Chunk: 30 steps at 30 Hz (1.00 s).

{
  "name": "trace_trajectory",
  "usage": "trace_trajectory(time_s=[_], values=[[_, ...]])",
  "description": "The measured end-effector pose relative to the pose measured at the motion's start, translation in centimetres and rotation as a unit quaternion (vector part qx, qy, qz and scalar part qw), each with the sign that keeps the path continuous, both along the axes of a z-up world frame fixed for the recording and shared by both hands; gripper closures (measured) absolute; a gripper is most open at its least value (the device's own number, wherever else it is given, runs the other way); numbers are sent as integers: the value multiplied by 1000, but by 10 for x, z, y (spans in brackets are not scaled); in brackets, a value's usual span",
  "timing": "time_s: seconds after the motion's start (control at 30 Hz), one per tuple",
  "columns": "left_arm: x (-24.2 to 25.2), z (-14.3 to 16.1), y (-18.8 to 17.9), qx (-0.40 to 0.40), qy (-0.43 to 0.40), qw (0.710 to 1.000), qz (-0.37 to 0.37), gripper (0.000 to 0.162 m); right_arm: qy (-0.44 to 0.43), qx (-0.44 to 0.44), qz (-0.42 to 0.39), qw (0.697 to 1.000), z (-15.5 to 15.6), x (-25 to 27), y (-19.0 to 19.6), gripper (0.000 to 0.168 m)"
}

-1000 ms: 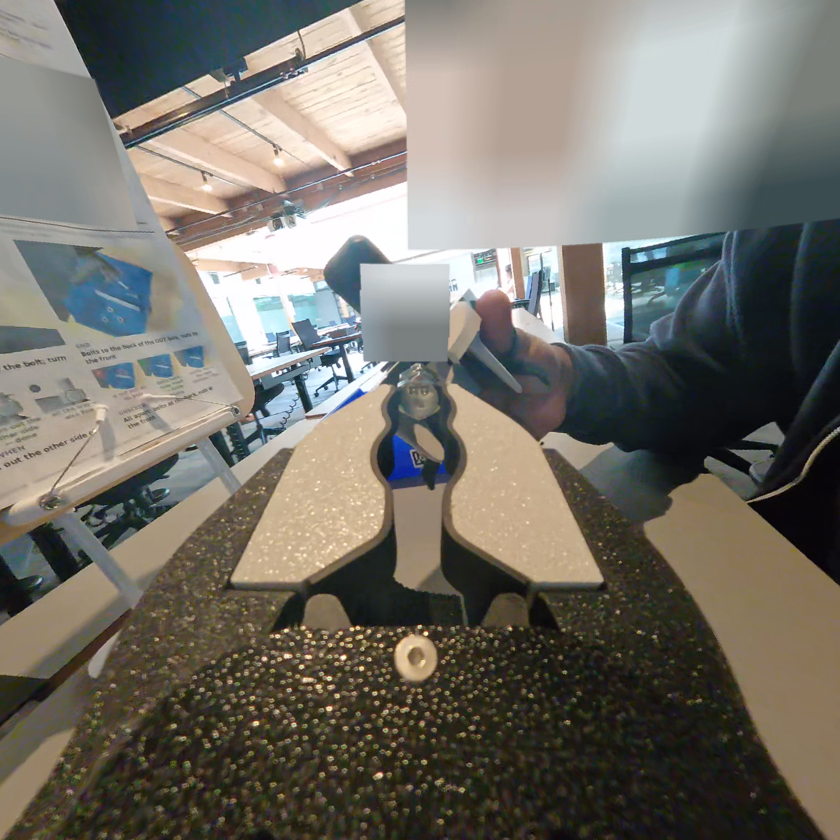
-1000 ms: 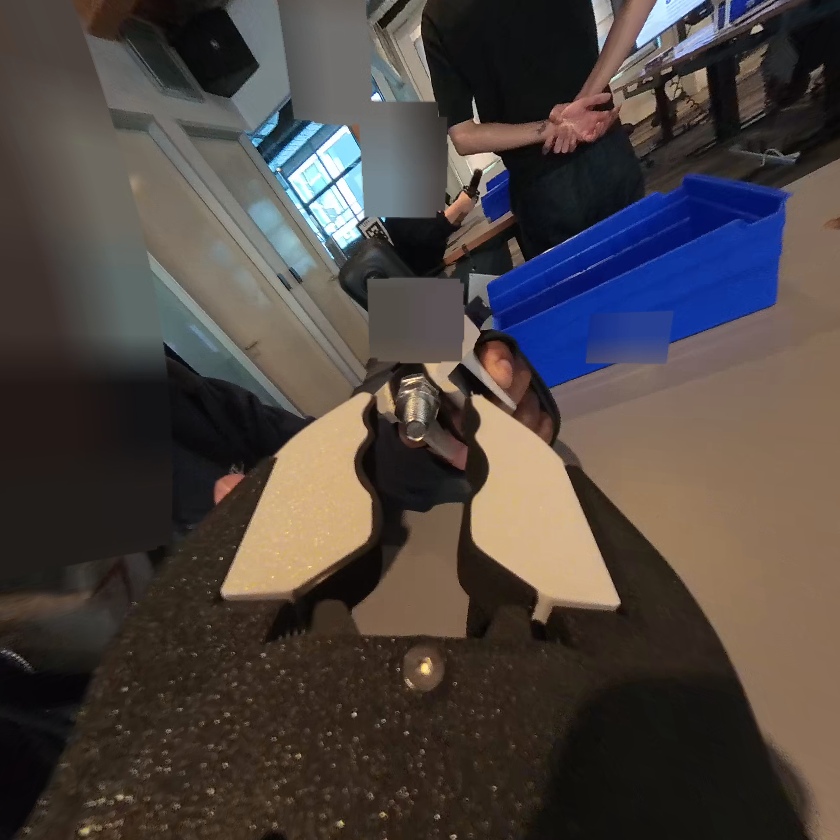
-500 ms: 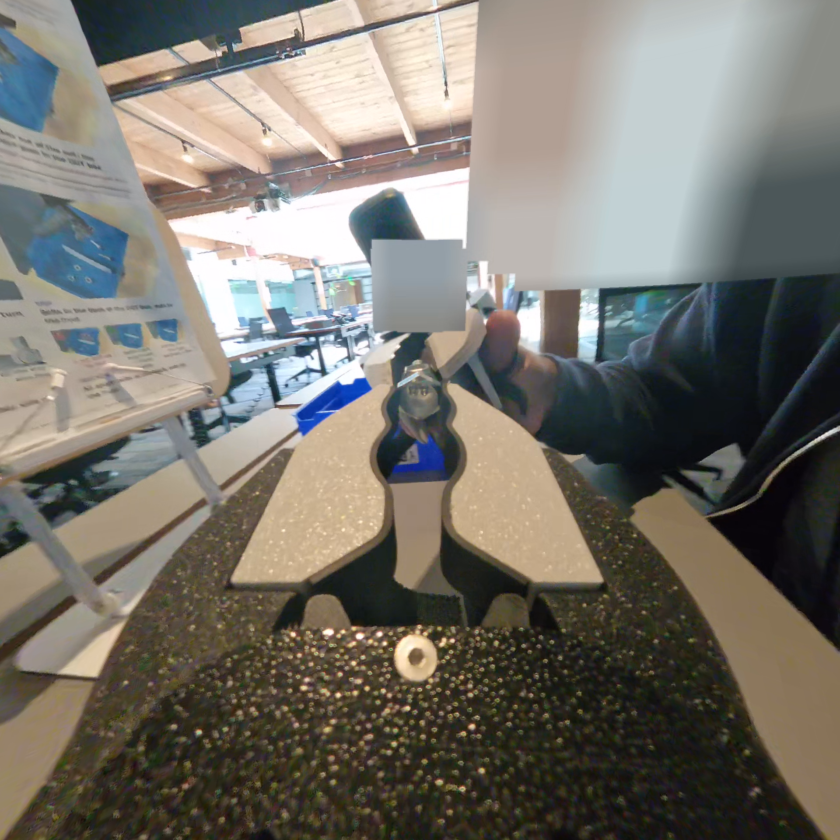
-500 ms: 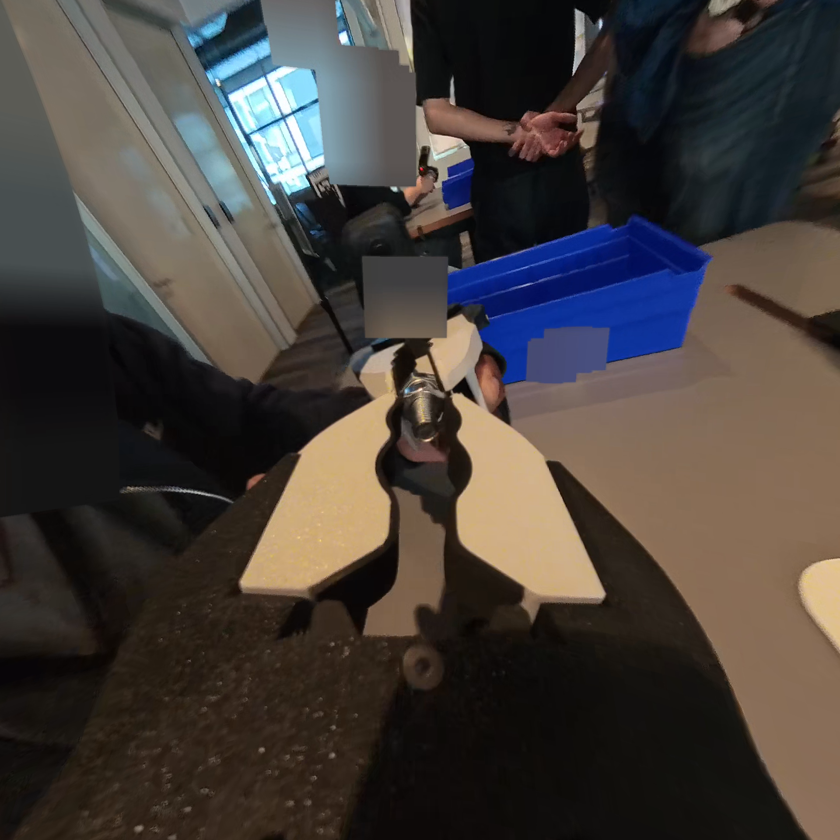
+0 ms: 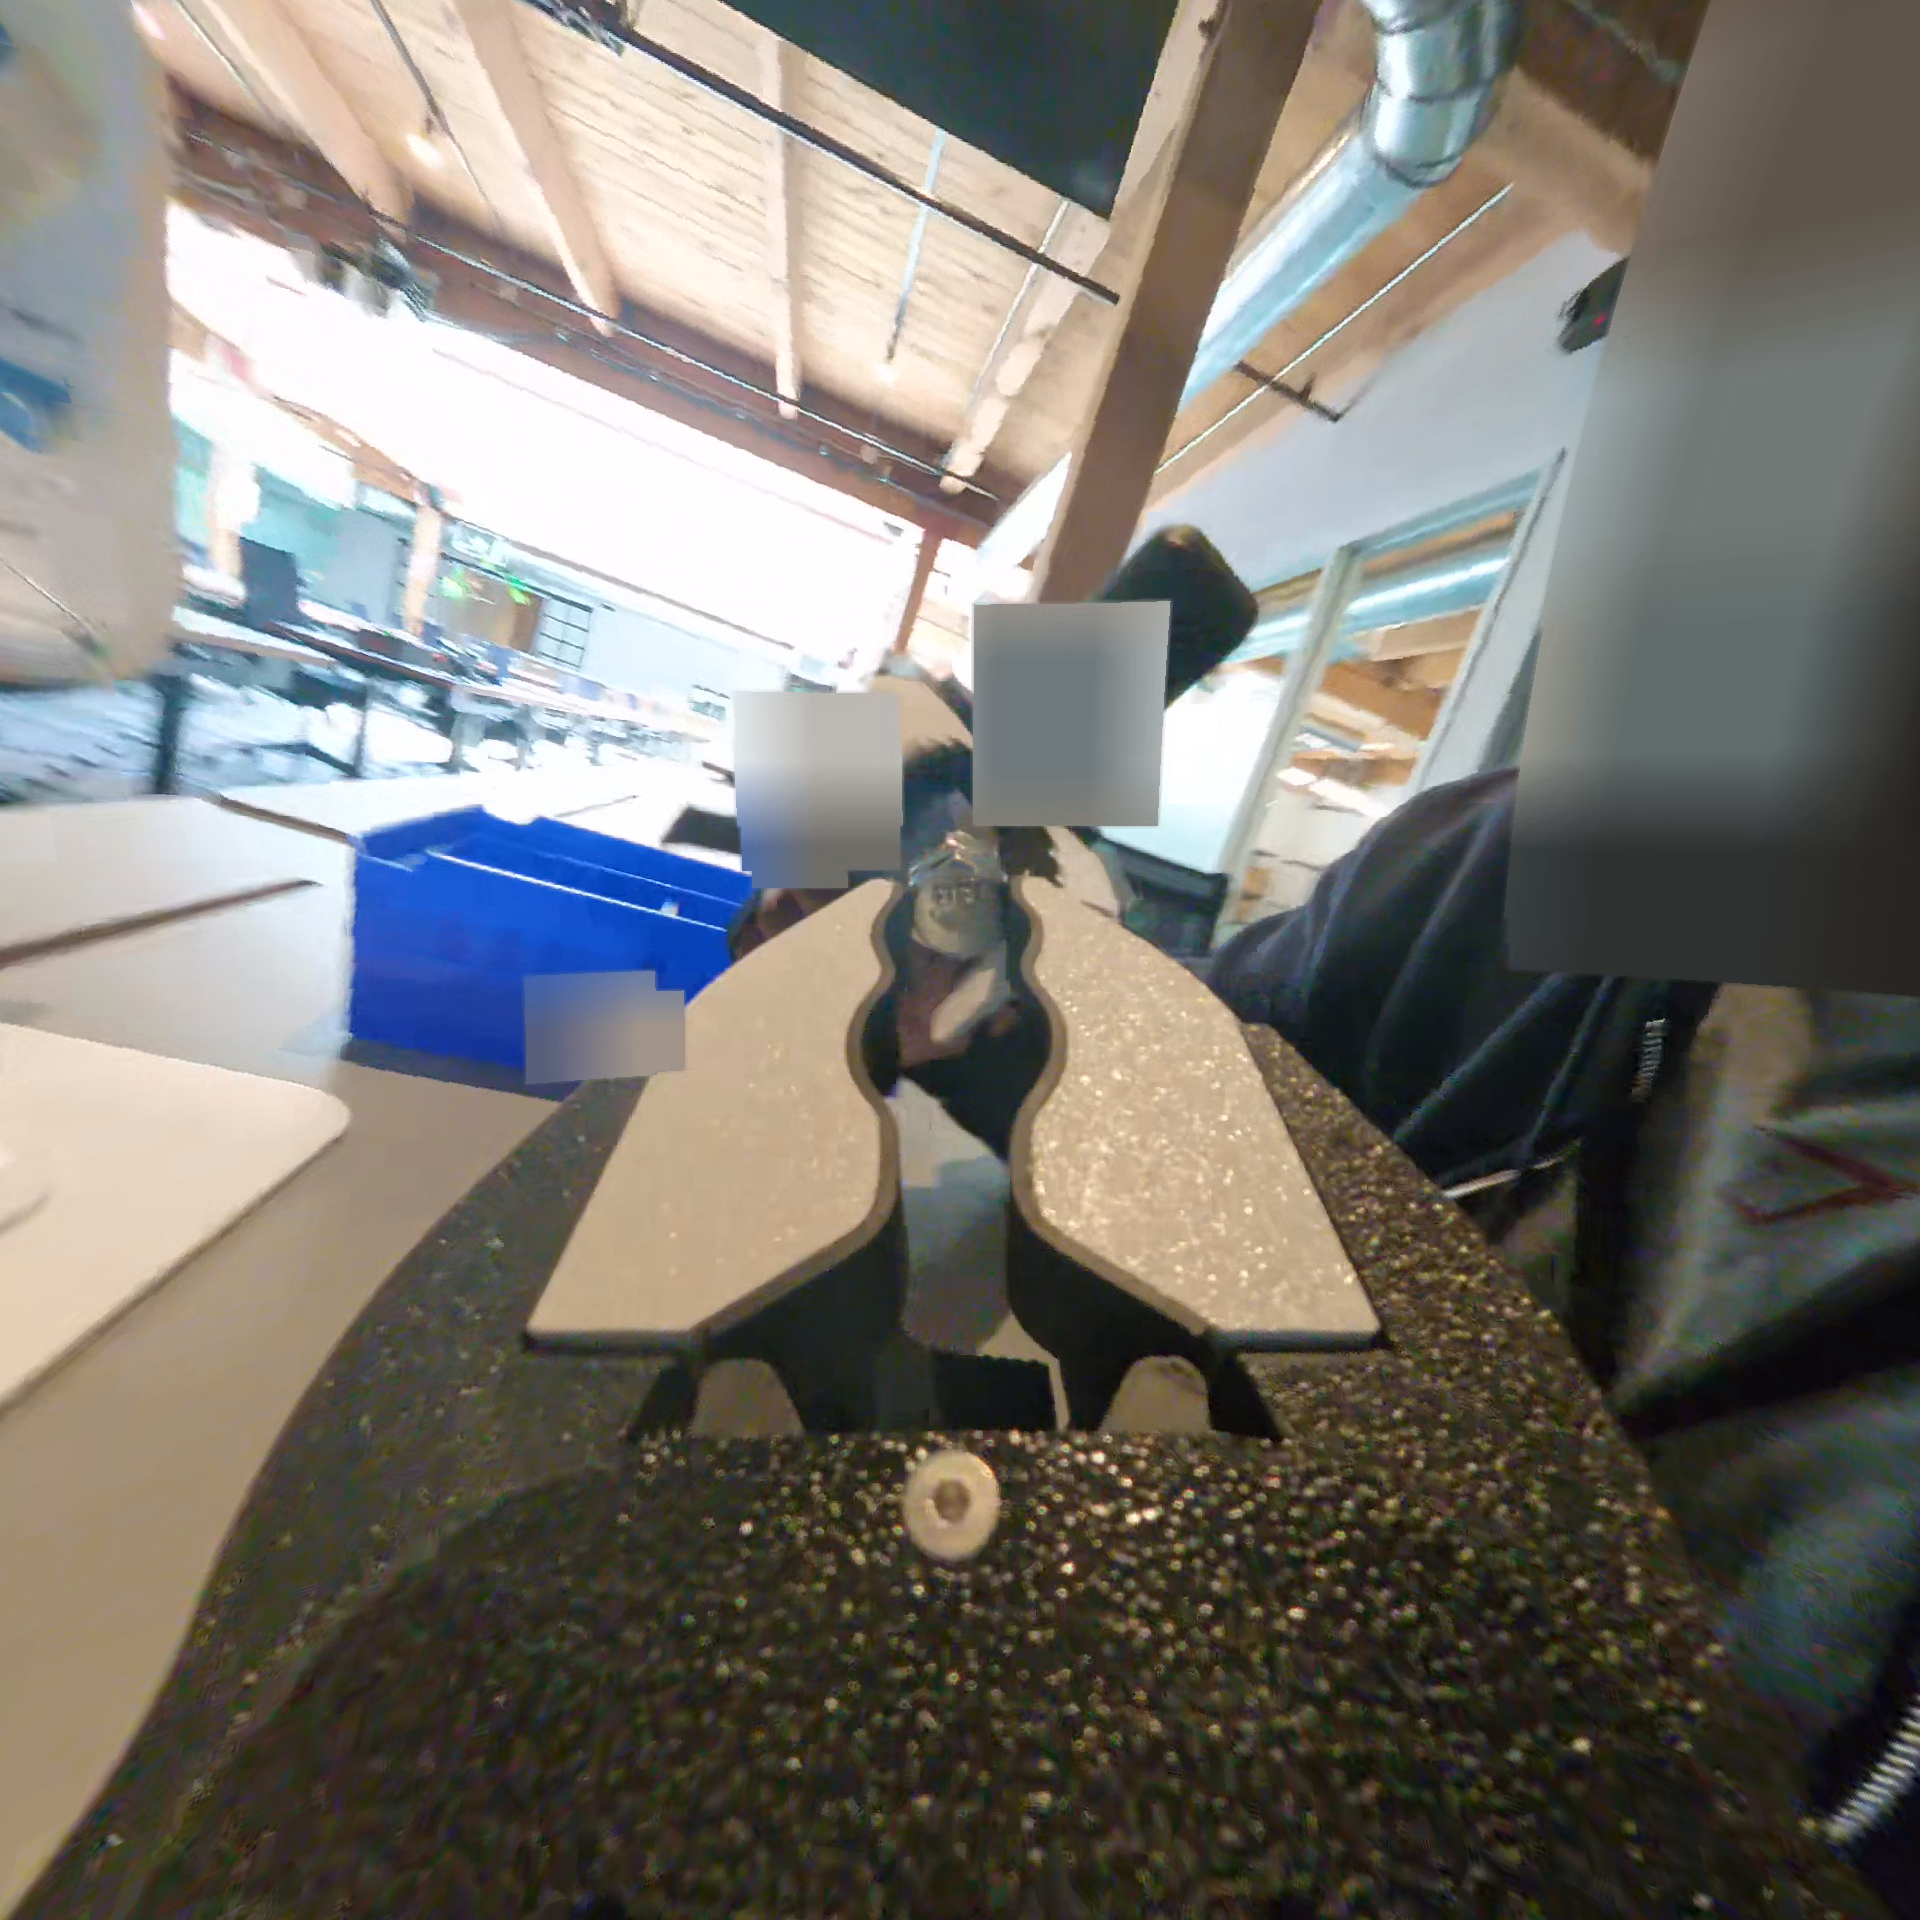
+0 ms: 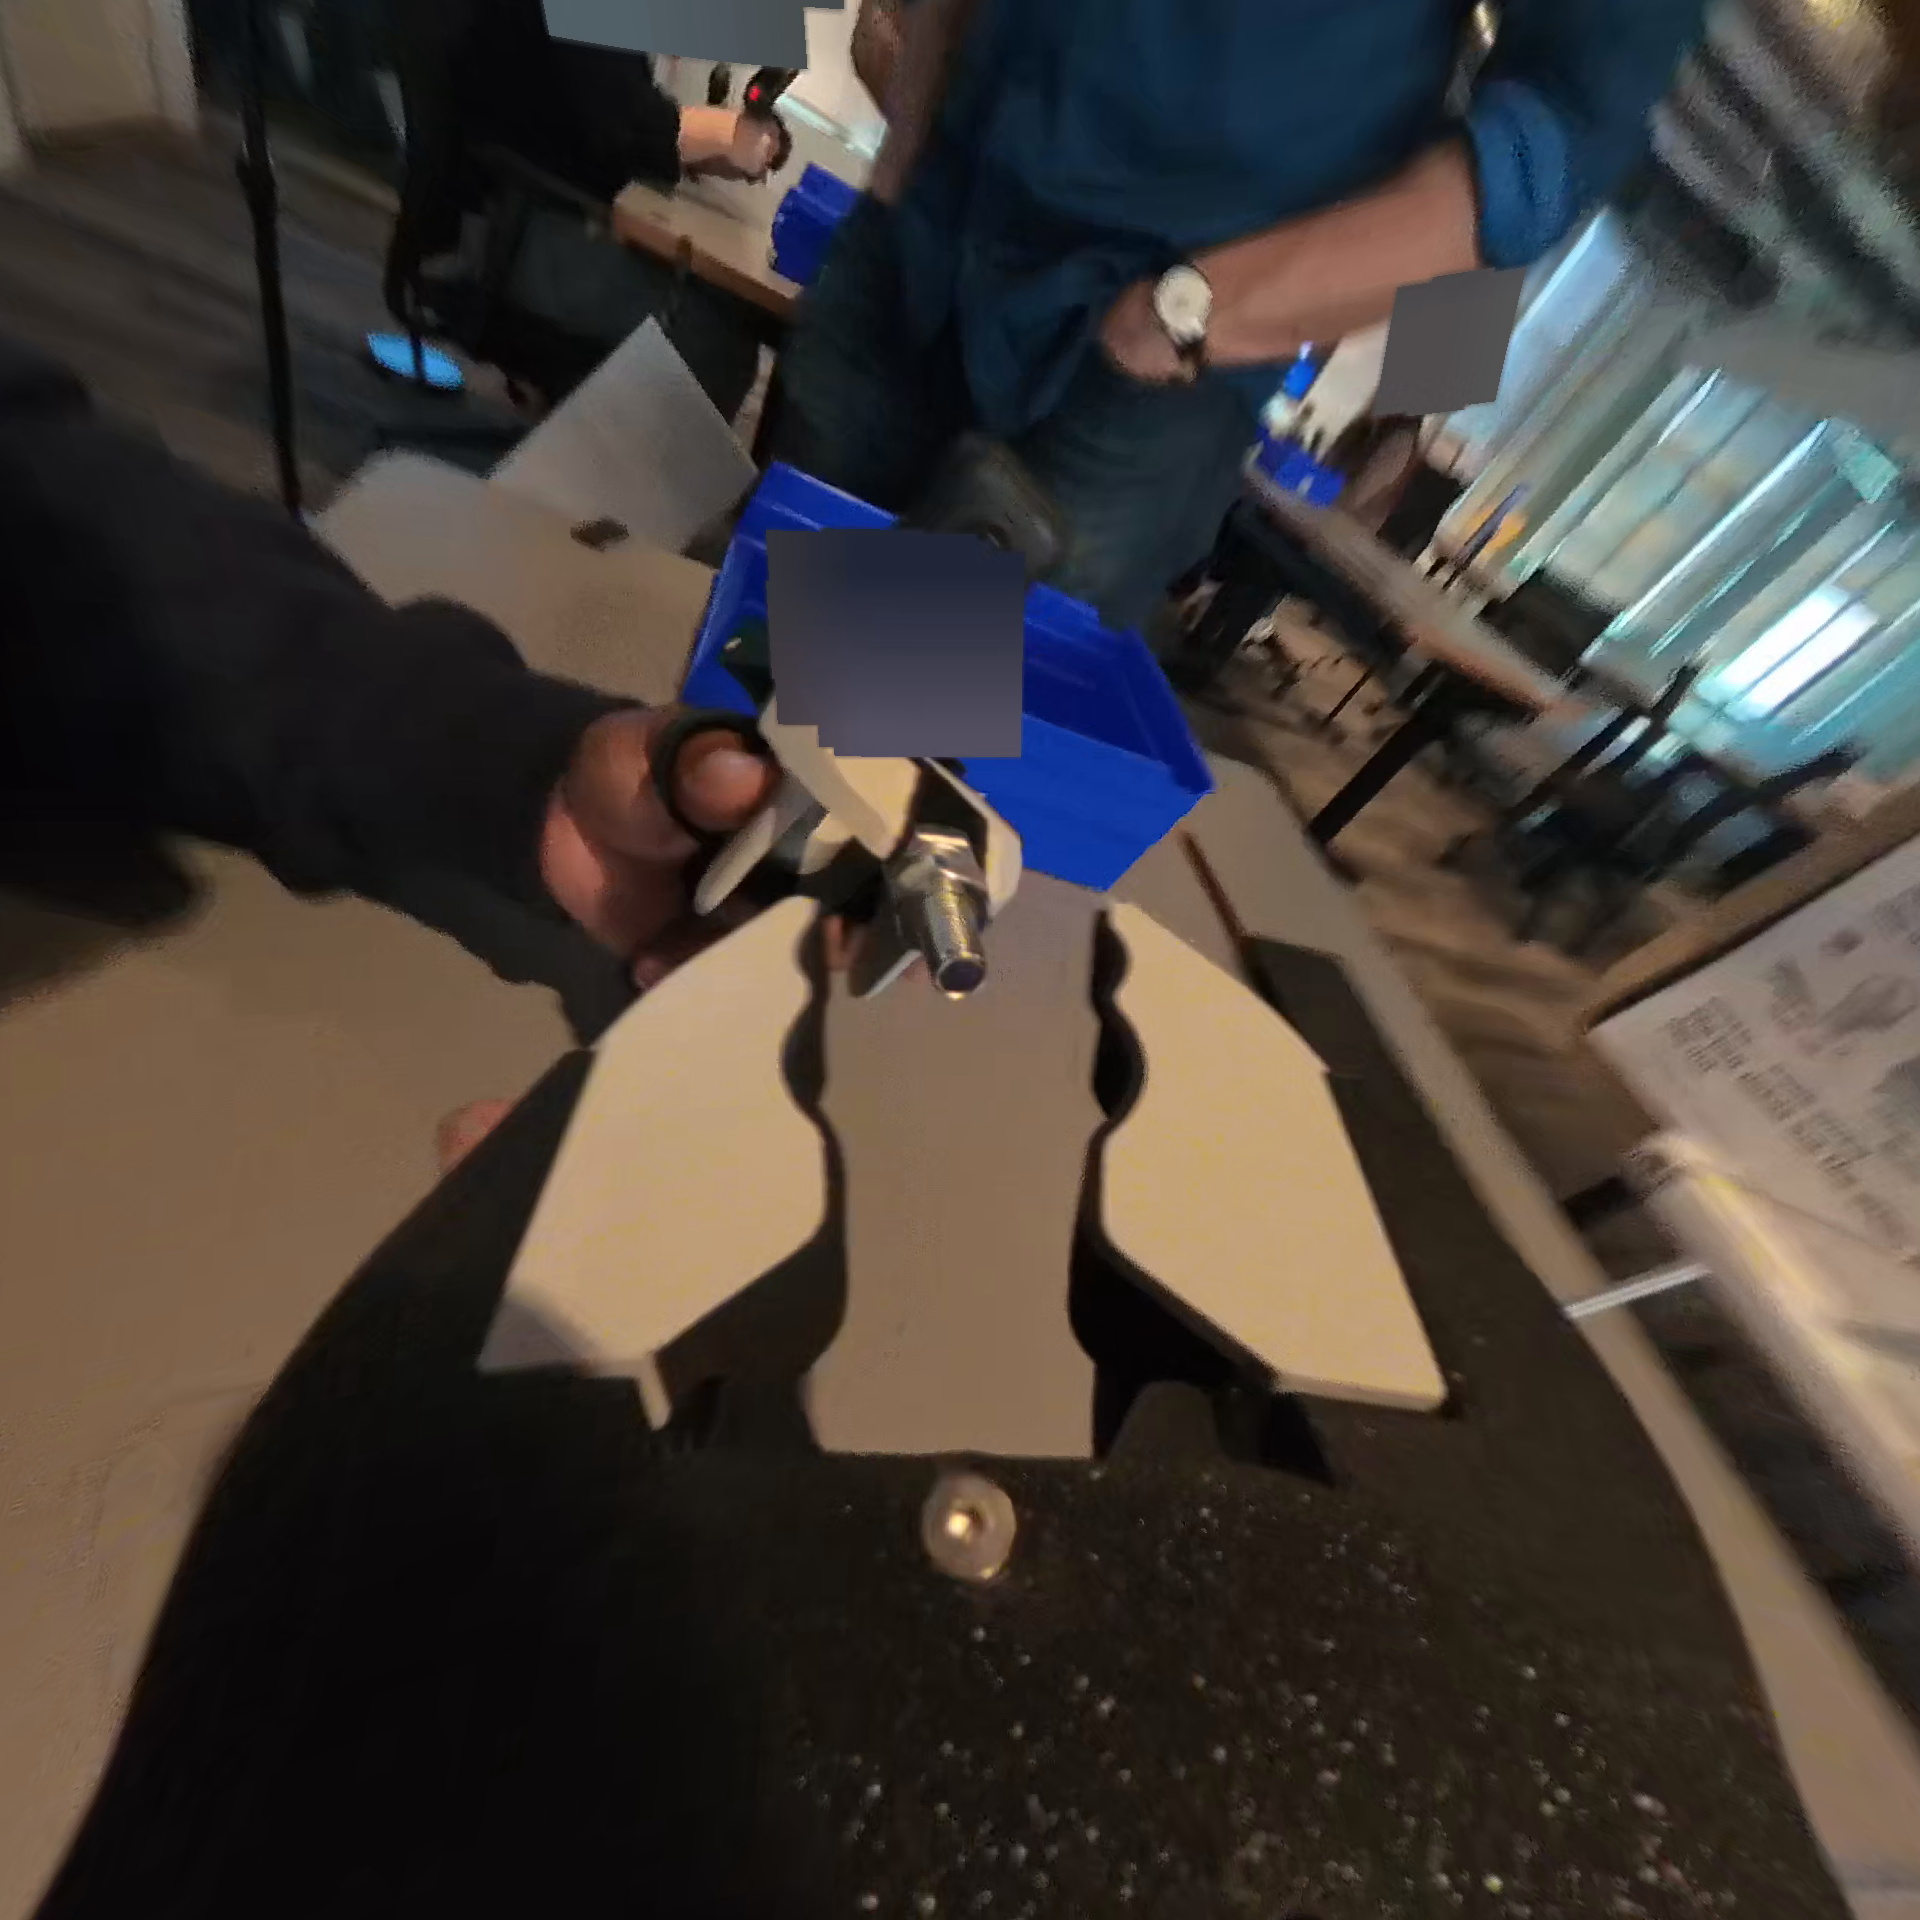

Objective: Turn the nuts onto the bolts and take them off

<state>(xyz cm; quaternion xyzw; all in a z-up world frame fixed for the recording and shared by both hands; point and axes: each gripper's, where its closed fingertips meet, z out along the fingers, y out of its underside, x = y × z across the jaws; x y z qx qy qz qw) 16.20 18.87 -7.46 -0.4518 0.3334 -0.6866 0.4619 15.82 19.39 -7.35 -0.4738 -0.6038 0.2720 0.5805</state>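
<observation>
The left gripper (image 5: 954, 914) was squeezed tight on the head end of the bolt (image 6: 940, 925), holding it up in the air above the table (image 6: 208, 1091). A nut (image 6: 928, 859) sat on the threads, close to the left gripper's fingers (image 6: 852, 800). The right gripper (image 6: 951, 935) was wide open with nothing in it, and the bolt's tip poked in between its 2 fingers. The bolt and nut looked like hard, shiny metal, small but a bit heavy, and probably slippery. The nut's flat sides seemed the best place to grab.
</observation>
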Motion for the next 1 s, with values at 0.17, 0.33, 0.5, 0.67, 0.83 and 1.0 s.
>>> trace_trajectory(time_s=[0.17,0.33,0.5,0.67,0.83,1.0], values=[[-5,7,4,139,53,980,133,146,63,-257,35,964,6,-2,5,105],[-2,5,1,221,88,953,186,146,96,-415,67,903,5,-4,4,120],[-1,4,0,241,95,945,197,146,103,-463,84,876,5,-4,0,136],[-2,6,-2,257,96,941,199,146,105,-492,105,858,6,-4,-5,147],[0,2,-3,278,112,932,203,145,109,-511,115,845,7,-3,-5,151],[0,3,-2,239,99,949,182,146,94,-441,103,886,8,-2,-5,151]])
